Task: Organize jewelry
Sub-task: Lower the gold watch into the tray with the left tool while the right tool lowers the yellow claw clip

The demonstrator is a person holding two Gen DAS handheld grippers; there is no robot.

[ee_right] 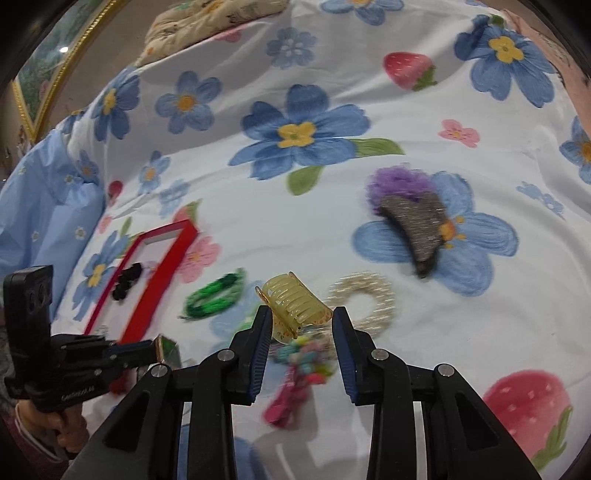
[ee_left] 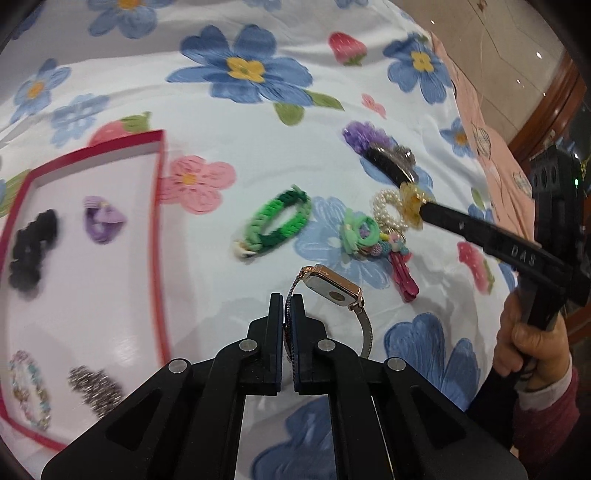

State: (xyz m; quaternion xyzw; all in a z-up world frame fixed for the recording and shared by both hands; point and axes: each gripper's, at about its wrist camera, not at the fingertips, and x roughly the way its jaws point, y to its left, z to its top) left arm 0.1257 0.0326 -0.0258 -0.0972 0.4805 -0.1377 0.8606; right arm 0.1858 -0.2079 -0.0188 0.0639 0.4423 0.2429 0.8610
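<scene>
My left gripper [ee_left: 287, 301] is shut on the mesh strap of a rose-gold watch [ee_left: 334, 286] and holds it above the bedspread, right of the red tray [ee_left: 157, 206]. The tray holds a black scrunchie [ee_left: 31, 247], a purple tie [ee_left: 103, 221], a bead bracelet [ee_left: 29, 391] and a grey clip [ee_left: 96, 387]. My right gripper [ee_right: 301, 314] is shut on a yellow claw clip [ee_right: 293, 304], which is held between its tips. Below it lie a pearl scrunchie [ee_right: 364, 299], a green bracelet [ee_right: 216, 295] and a colourful charm bunch [ee_right: 299, 356].
A glittery grey claw clip [ee_right: 417, 229] on a purple scrunchie [ee_right: 399, 182] lies further back right. The floral bedspread [ee_right: 295, 206] covers the whole surface. A pillow [ee_right: 207, 22] lies at the far edge. A pink hair clip [ee_right: 284, 400] lies under my right gripper.
</scene>
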